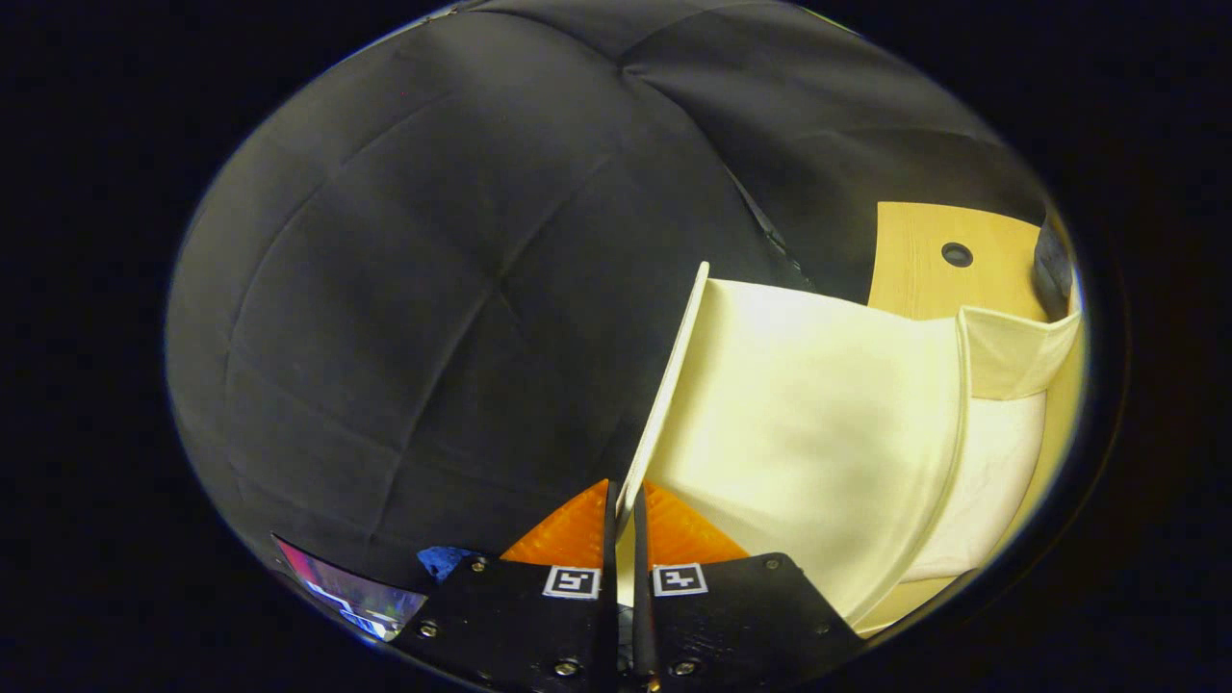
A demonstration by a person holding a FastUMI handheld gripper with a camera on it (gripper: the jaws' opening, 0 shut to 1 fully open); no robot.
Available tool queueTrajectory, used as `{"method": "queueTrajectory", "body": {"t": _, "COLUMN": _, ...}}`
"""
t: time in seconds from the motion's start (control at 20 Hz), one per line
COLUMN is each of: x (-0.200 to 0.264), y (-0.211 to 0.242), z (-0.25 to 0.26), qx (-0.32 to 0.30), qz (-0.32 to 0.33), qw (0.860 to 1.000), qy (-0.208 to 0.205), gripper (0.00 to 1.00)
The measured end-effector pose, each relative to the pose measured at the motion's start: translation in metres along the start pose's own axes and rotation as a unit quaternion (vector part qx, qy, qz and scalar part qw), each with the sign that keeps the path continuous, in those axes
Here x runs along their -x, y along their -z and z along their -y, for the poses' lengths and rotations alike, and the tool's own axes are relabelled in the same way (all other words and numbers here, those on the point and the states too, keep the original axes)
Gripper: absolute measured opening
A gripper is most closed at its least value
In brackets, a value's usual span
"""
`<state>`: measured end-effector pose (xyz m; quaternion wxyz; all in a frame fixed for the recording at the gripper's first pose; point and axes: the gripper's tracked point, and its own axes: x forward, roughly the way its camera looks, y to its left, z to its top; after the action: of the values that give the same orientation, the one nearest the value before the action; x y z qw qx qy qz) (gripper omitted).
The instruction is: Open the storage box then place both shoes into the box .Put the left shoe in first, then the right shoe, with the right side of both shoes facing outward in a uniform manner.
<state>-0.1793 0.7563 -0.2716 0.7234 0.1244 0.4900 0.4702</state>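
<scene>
Tongs [624, 525] nipped nearly closed on the thin edge of the storage box lid [674, 385]. Lid raised, running away from fingertips; cream storage box [1001, 452] beyond on wooden desk [924, 274].

Gripper [624, 525] fingers nearly closed, parallel, both pressing on the thin edge of the storage box lid [674, 385] caught between their tips.
</scene>
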Motion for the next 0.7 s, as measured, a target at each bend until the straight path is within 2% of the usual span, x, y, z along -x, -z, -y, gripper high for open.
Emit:
{"method": "queueTrajectory", "body": {"t": 0.25, "x": -0.037, "y": 0.042, "z": 0.017, "qx": -0.014, "qz": -0.03, "qw": 0.999, "qy": 0.031, "gripper": 0.06}}
{"method": "queueTrajectory", "body": {"t": 0.5, "x": -0.031, "y": 0.03, "z": 0.022, "qx": -0.013, "qz": -0.014, "qw": 0.999, "qy": 0.032, "gripper": 0.06}}
{"method": "queueTrajectory", "body": {"t": 0.6, "x": -0.022, "y": 0.012, "z": 0.03, "qx": 0.01, "qz": -0.003, "qw": 0.999, "qy": 0.04, "gripper": 0.24}}
{"method": "queueTrajectory", "body": {"t": 0.65, "x": -0.015, "y": 0.001, "z": 0.032, "qx": 0.022, "qz": 0.002, "qw": 0.999, "qy": 0.041, "gripper": 0.4}}
{"method": "queueTrajectory", "body": {"t": 0.7, "x": -0.01, "y": -0.008, "z": 0.036, "qx": 0.029, "qz": 0.007, "qw": 0.999, "qy": 0.044, "gripper": 0.52}}
